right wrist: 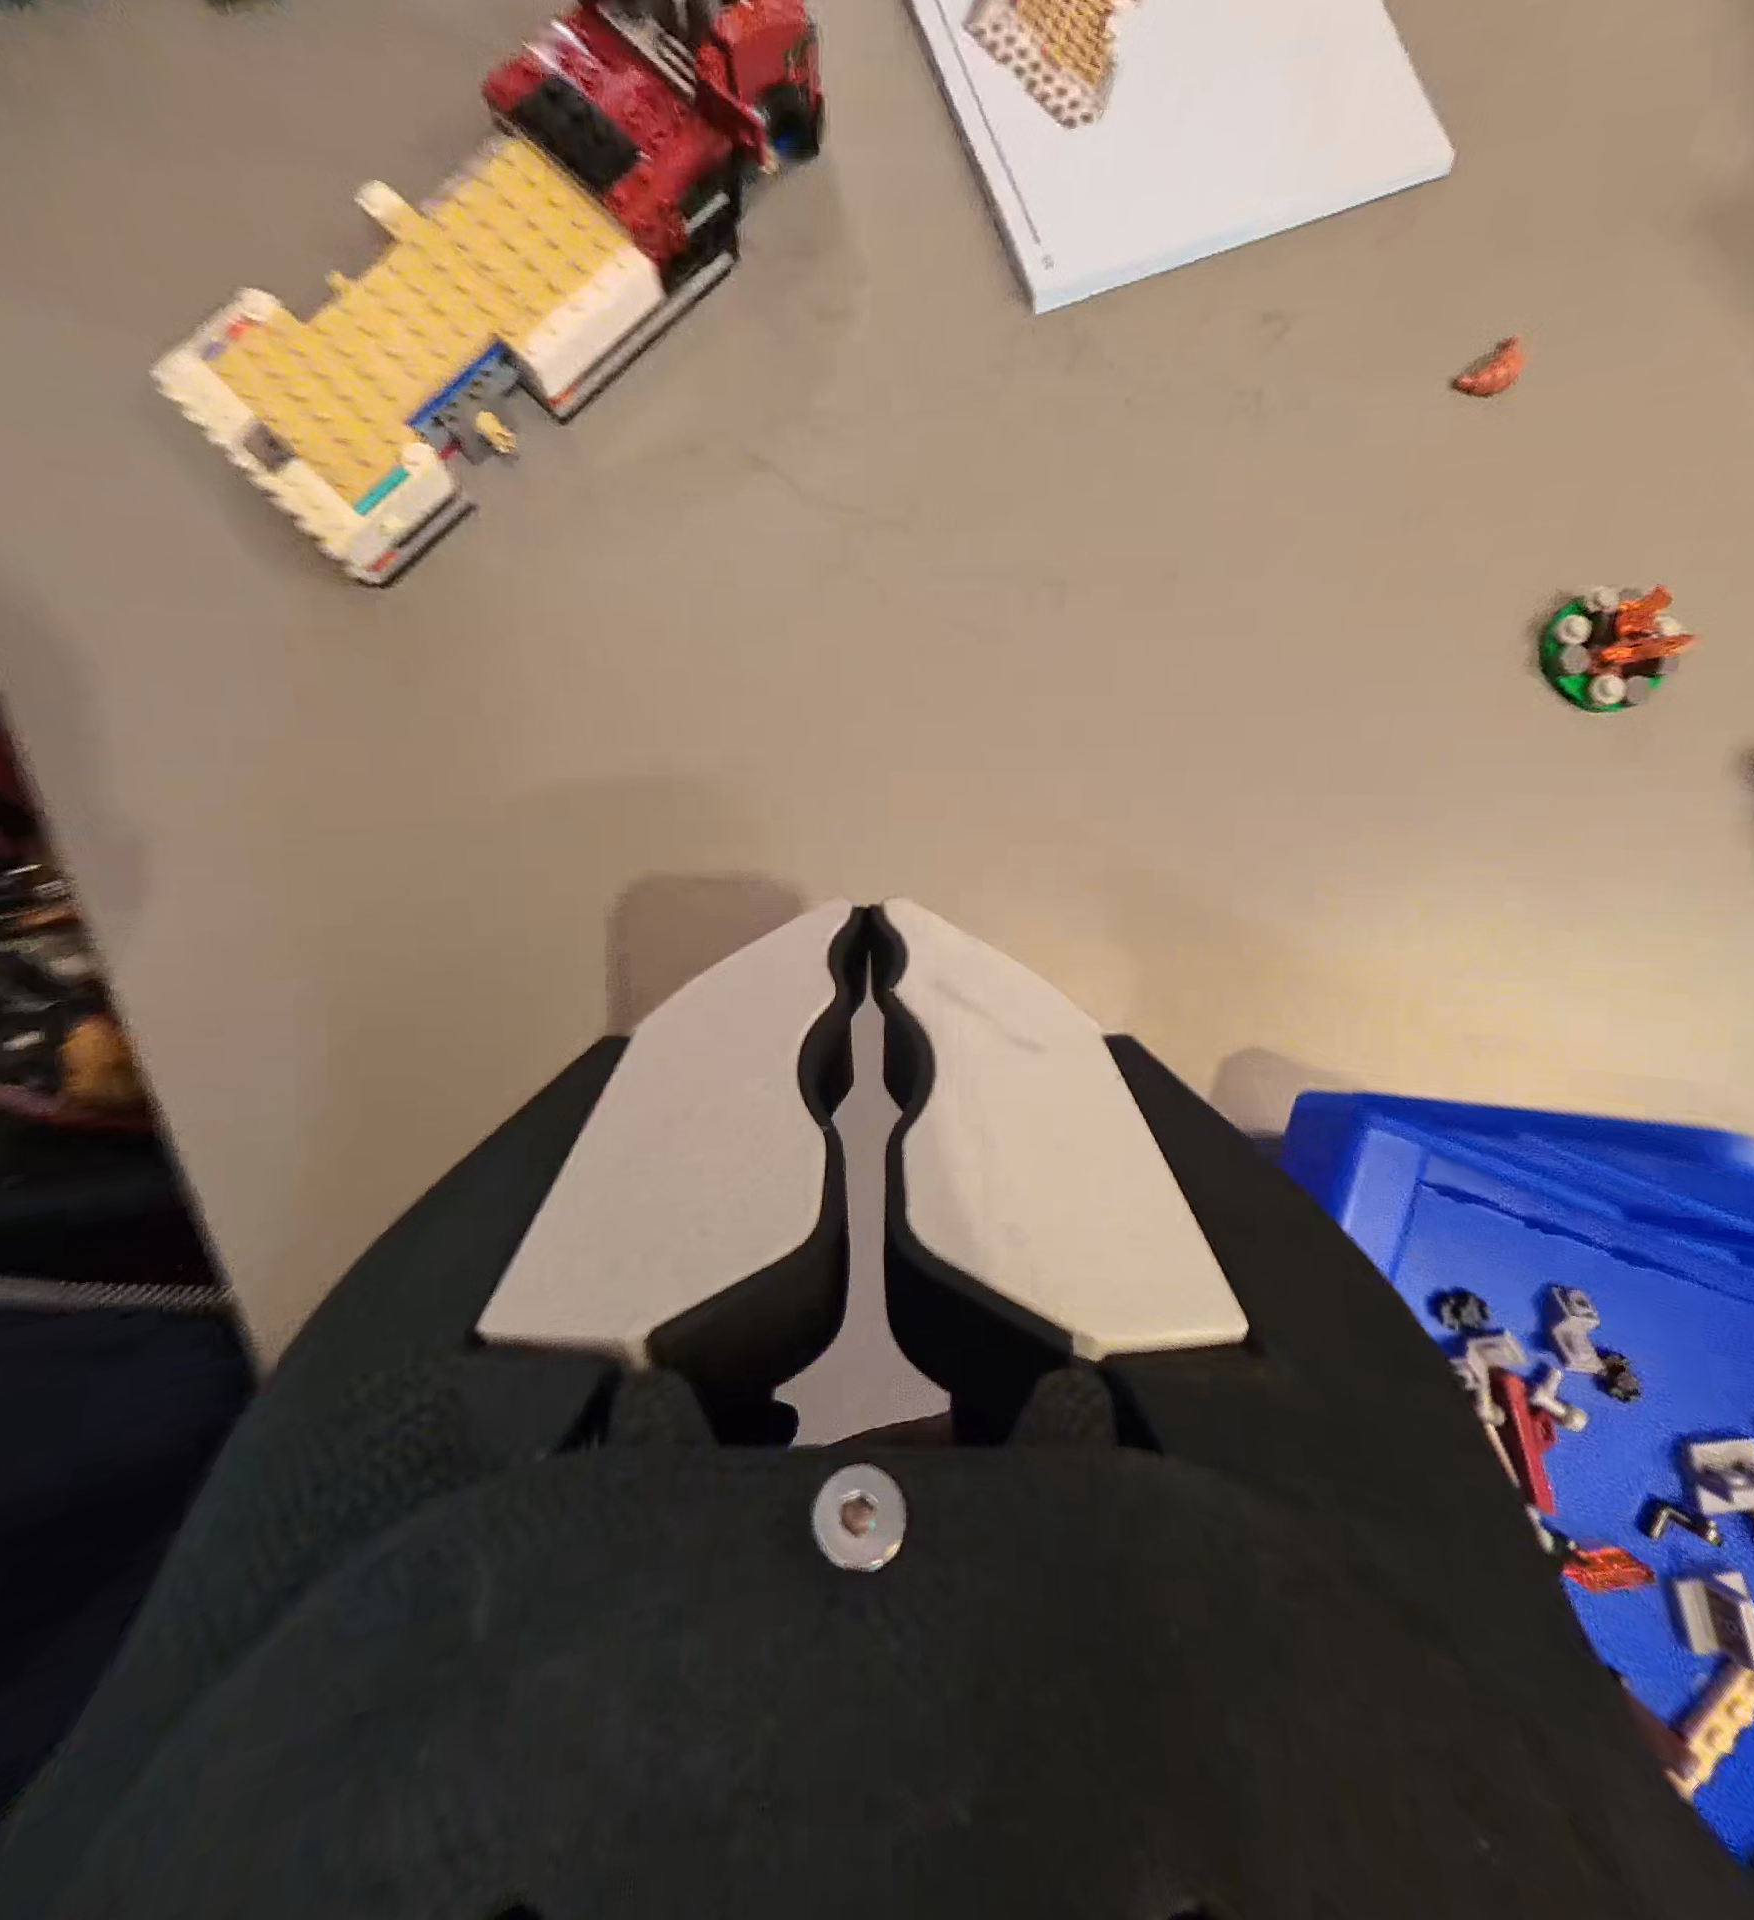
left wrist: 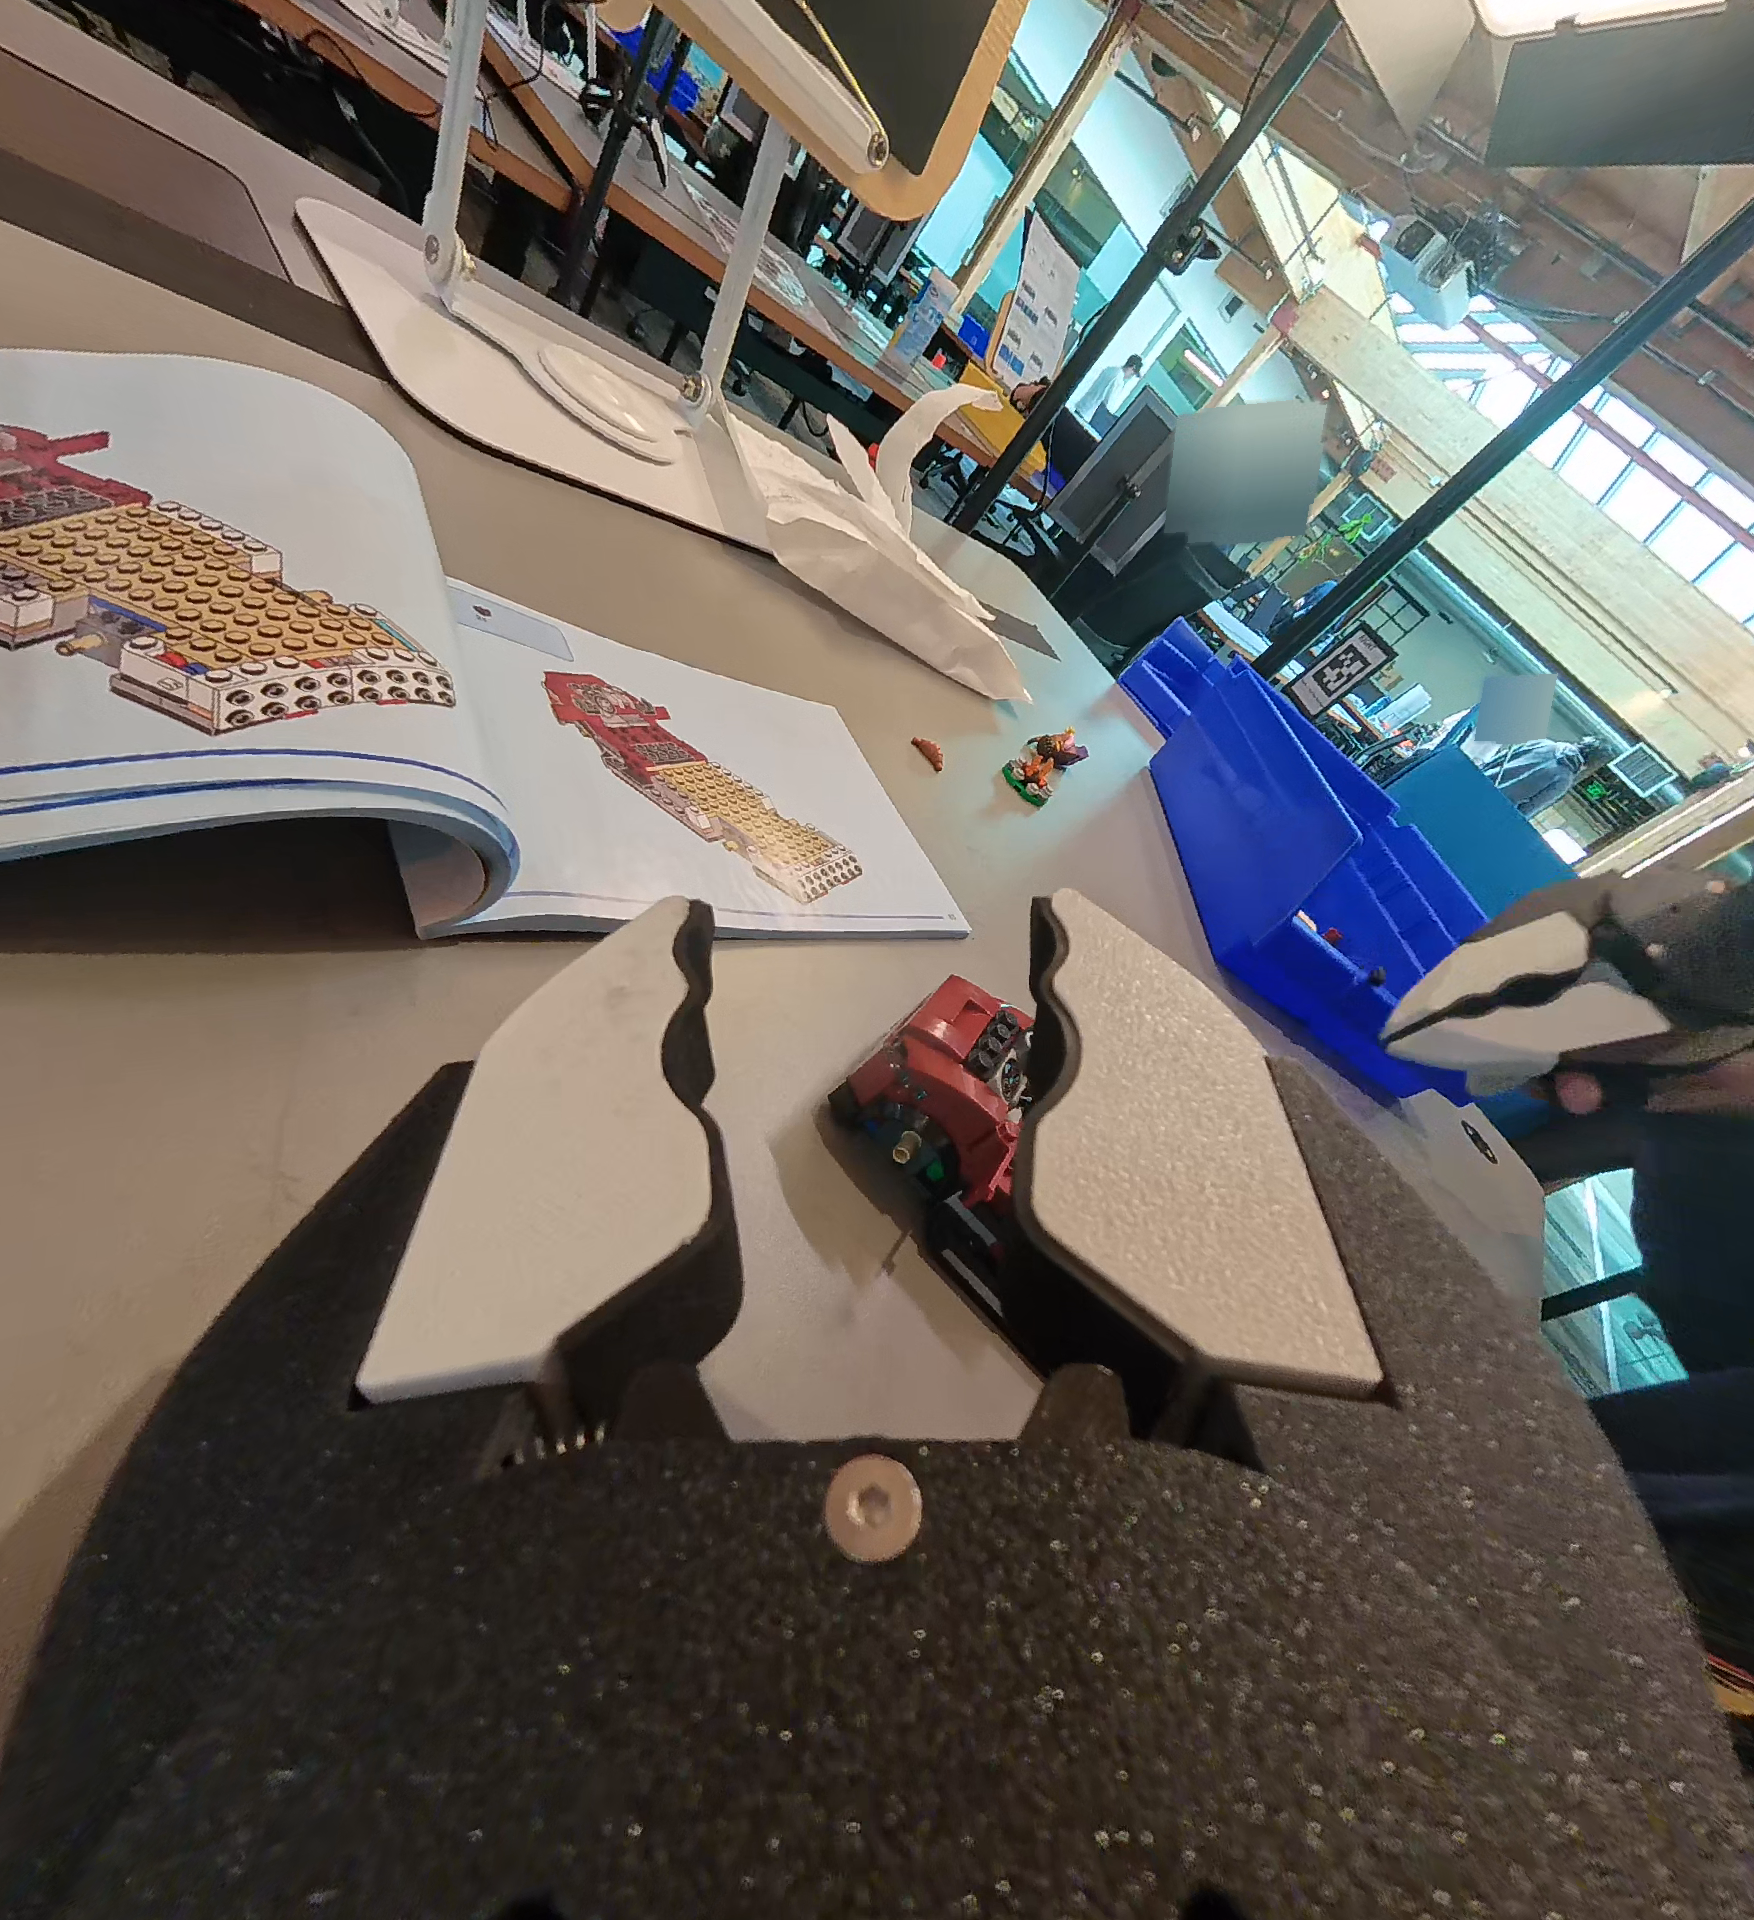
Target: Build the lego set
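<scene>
A brick model with a dark red end, a tan studded deck and white sides lies on the grey table (right wrist: 956, 623) at the upper left of the right wrist view (right wrist: 437, 312). In the left wrist view its red end (left wrist: 940, 1081) sits between my left gripper's (left wrist: 873, 914) fingers, close against the right finger (left wrist: 1143, 1091) and clear of the left one. The left gripper is open. My right gripper (right wrist: 868, 914) is shut above bare table beside a blue bin (right wrist: 1579, 1247). I see nothing between its tips. It also shows shut in the left wrist view (left wrist: 1403, 1029).
An open instruction booklet (left wrist: 696, 790) lies beyond the left gripper. A small brown piece (left wrist: 928, 754) and a green round piece with orange parts (left wrist: 1039, 764) lie past it. The blue bin (left wrist: 1288, 831) holds several loose bricks. A white paper bag (left wrist: 883, 561) and a lamp base (left wrist: 499, 364) stand farther back. My hands' fingertips stand some 30 cm from each other.
</scene>
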Demonstrator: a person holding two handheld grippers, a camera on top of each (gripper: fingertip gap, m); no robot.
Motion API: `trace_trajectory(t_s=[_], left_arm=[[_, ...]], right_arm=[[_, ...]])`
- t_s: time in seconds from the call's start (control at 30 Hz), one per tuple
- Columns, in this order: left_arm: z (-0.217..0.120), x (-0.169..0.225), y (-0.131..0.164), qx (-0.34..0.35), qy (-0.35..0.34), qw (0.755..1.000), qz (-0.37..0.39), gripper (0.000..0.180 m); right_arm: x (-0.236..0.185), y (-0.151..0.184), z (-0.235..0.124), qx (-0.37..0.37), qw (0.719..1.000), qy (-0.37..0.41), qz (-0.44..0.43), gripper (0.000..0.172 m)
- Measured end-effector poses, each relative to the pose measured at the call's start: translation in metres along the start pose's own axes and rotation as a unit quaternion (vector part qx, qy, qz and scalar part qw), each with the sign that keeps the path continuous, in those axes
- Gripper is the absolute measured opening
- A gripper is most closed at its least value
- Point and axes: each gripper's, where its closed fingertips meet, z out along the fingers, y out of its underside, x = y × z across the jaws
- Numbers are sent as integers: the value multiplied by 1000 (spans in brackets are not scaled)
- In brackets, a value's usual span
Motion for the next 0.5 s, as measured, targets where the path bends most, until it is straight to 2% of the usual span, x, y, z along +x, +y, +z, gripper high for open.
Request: trace_trajectory(t_s=[0.1,0.17,0.23,0.4,0.5], left_arm=[[-3,1,-2,9,2,1000,0,59],[-5,1,-3,15,3,1000,-2,59],[-6,1,-3,18,4,1000,-5,59],[-1,0,1,-4,1,1000,-6,59],[-1,-1,1,-3,-2,1000,-6,59]], right_arm=[[-6,1,16,21,999,44,10,0],[-12,8,12,37,997,63,16,0],[-7,19,-7,51,995,84,27,0],[37,51,-82,36,986,157,51,0],[57,56,-106,26,981,185,53,0]])
